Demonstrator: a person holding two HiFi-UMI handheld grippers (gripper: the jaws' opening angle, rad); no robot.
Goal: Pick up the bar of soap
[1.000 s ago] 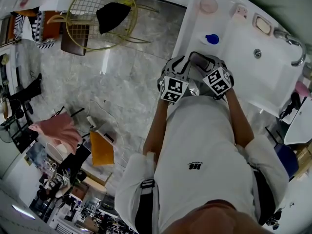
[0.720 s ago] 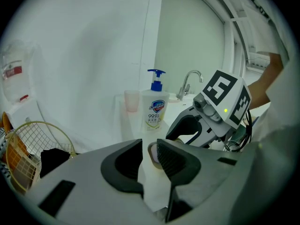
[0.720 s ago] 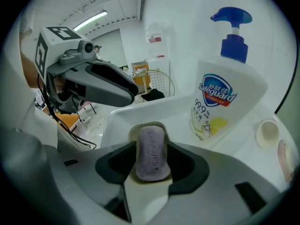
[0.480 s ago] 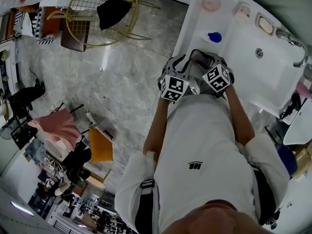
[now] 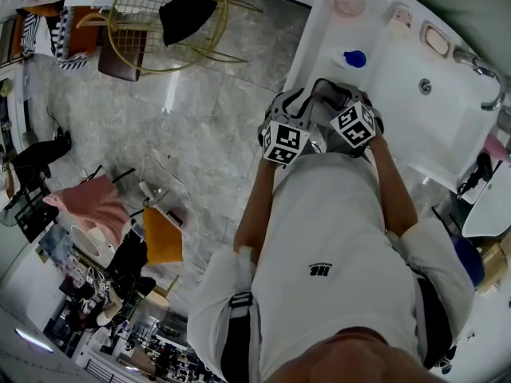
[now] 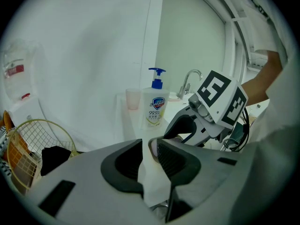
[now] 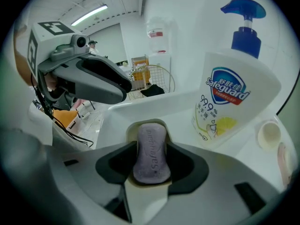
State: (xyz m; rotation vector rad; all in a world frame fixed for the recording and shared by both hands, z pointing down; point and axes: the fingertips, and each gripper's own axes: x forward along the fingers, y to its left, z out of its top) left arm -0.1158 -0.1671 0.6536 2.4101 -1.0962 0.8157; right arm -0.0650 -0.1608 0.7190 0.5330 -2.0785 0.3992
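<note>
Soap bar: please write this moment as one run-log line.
right tool: shut on soap bar | left tool: open, empty

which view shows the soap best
The right gripper view: the purple soap sits mid-frame, clamped between the right gripper's jaws, with its lettering visible. The head view doesn't show it, and the left gripper view shows at most a sliver.

Bright, even indoor light fills every view; a ceiling lamp (image 7: 89, 14) glows as a strip in the right gripper view. The white walls and counter (image 5: 323, 34) wash out almost to glare. A pale sheen streaks the floor (image 5: 172, 94). Both gripper views bulge like a fisheye, with black corners. The soap (image 7: 151, 153) is sharp, with shadow pooled beside it. The head view bends at its edges.
</note>
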